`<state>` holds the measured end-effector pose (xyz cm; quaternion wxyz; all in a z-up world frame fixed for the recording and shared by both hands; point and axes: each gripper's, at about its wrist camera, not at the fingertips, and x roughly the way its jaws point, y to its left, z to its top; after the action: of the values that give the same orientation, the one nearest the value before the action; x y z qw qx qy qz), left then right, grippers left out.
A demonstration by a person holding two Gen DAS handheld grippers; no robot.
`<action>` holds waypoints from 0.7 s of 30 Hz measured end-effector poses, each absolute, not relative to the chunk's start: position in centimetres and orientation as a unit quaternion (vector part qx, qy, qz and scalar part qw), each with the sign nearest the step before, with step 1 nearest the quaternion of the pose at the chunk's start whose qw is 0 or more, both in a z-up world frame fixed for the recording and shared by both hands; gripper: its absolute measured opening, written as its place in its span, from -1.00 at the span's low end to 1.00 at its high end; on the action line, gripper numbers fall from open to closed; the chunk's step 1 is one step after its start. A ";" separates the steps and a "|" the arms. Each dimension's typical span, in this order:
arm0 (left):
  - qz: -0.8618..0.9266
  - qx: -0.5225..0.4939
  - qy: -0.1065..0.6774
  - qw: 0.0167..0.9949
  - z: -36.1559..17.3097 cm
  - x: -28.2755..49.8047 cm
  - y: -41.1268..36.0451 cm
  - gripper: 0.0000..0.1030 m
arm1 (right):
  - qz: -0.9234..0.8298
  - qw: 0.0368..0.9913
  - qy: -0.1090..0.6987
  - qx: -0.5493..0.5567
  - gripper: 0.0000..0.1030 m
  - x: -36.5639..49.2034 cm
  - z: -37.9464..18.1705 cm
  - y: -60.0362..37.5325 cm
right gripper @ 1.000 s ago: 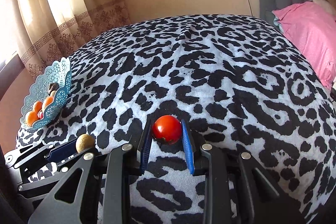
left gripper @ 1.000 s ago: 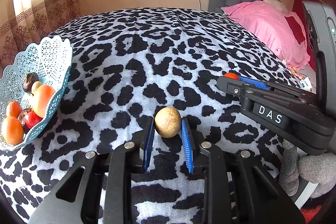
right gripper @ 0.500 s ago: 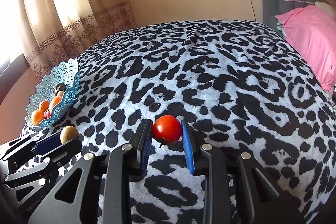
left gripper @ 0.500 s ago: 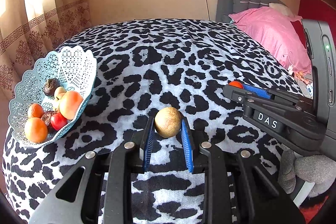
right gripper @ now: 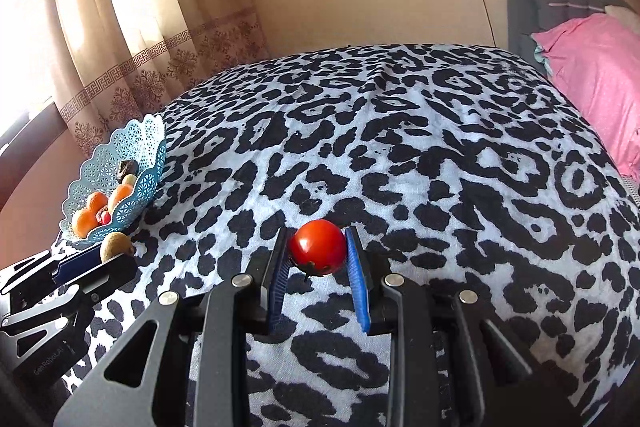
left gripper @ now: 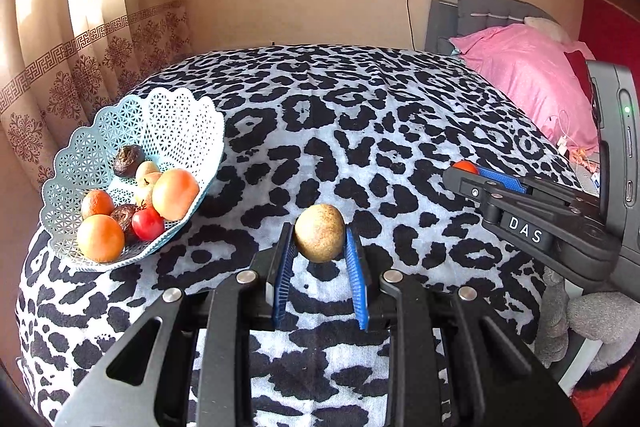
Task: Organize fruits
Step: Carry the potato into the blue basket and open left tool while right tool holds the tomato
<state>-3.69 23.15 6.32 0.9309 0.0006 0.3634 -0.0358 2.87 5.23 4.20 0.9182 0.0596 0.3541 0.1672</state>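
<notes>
Both grippers are gripping fruit: left gripper [left gripper: 320, 251] fingers clamping a brown fruit [left gripper: 319, 233], right gripper [right gripper: 318, 253] fingers clamping a tomato [right gripper: 318, 247].

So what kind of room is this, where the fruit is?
Most likely a bedroom in a home. A grey padded headboard and a pink pillow sit at the far end of a leopard-print bedspread, and patterned curtains hang by a sunny window.
</notes>
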 end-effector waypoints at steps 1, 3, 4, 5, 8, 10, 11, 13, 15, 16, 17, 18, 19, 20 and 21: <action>-0.033 -0.001 0.362 0.932 6.4 -3.8 23.4 -0.50 | 0.171 0.917 0.354 0.062 -0.47 2.8 4.2 5.2; -0.028 -0.007 0.359 0.933 6.5 -4.0 24.1 -0.49 | 0.176 0.916 0.354 0.066 -0.46 2.8 4.2 5.3; -0.025 -0.010 0.358 0.933 6.6 -4.1 24.5 -0.49 | 0.177 0.916 0.355 0.066 -0.46 2.7 4.1 5.3; -0.021 -0.013 0.357 0.934 6.6 -4.2 25.0 -0.49 | 0.177 0.916 0.355 0.066 -0.46 2.7 4.1 5.4; -0.004 -0.022 0.353 0.935 6.9 -4.2 26.7 -0.49 | 0.178 0.914 0.359 0.068 -0.47 2.8 3.9 5.5; 0.011 -0.031 0.350 0.936 7.1 -4.2 28.1 -0.49 | 0.177 0.913 0.360 0.066 -0.46 2.9 3.7 5.6; 0.018 -0.034 0.348 0.937 7.3 -4.2 28.8 -0.49 | 0.177 0.913 0.361 0.066 -0.46 2.9 3.7 5.6; 0.033 -0.041 0.343 0.938 7.6 -4.2 30.2 -0.49 | 0.176 0.913 0.363 0.065 -0.46 3.0 3.6 5.7; 0.048 -0.045 0.338 0.939 7.9 -4.1 31.5 -0.49 | 0.176 0.912 0.365 0.065 -0.46 3.0 3.5 5.7; 0.054 -0.047 0.335 0.939 8.1 -4.1 32.0 -0.49 | 0.175 0.912 0.366 0.065 -0.46 3.1 3.4 5.7; 0.059 -0.048 0.333 0.940 8.2 -4.0 32.6 -0.49 | 0.175 0.912 0.367 0.064 -0.46 3.1 3.4 5.8; 0.065 -0.049 0.331 0.940 8.3 -3.9 33.1 -0.49 | 0.175 0.911 0.367 0.064 -0.46 3.1 3.3 5.8; 0.070 -0.049 0.330 0.940 8.4 -3.7 33.6 -0.49 | 0.174 0.912 0.367 0.063 -0.47 3.1 3.3 5.8; 0.074 -0.049 0.328 0.940 8.5 -3.6 34.0 -0.49 | 0.173 0.912 0.367 0.063 -0.47 3.1 3.3 5.9; 0.079 -0.049 0.327 0.940 8.5 -3.4 34.5 -0.49 | 0.173 0.912 0.367 0.063 -0.46 3.1 3.3 5.9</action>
<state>-3.41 34.45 8.50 0.9403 -0.0494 0.3273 0.0789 3.10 5.90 3.30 0.9118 0.0631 0.3672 0.1727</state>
